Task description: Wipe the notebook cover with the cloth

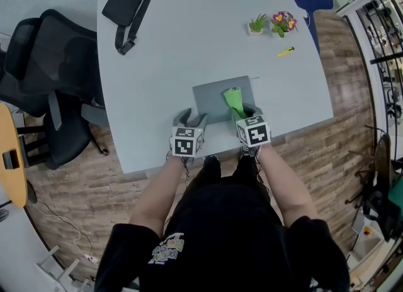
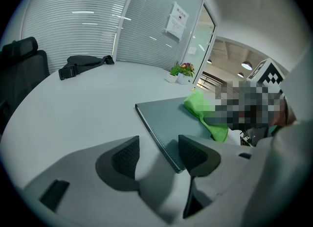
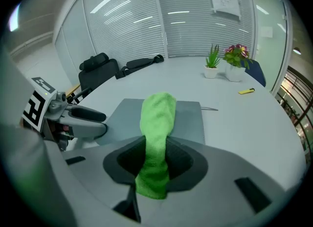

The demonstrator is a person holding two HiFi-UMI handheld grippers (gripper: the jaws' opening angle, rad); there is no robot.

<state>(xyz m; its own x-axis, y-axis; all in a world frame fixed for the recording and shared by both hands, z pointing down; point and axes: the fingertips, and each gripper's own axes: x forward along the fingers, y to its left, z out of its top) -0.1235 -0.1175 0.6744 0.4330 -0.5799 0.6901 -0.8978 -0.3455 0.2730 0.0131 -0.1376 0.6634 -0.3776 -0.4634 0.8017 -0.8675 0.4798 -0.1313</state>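
The grey notebook [image 1: 214, 99] lay flat by the near edge of the tabletop [image 1: 189, 45], right in front of me. My right gripper [image 3: 155, 160] was clenched on the green cloth [image 3: 157, 118], whose free end reached forward over the right part of the cover. My left gripper [image 2: 159, 155] was released, jaws apart, with the notebook's near left corner between them.
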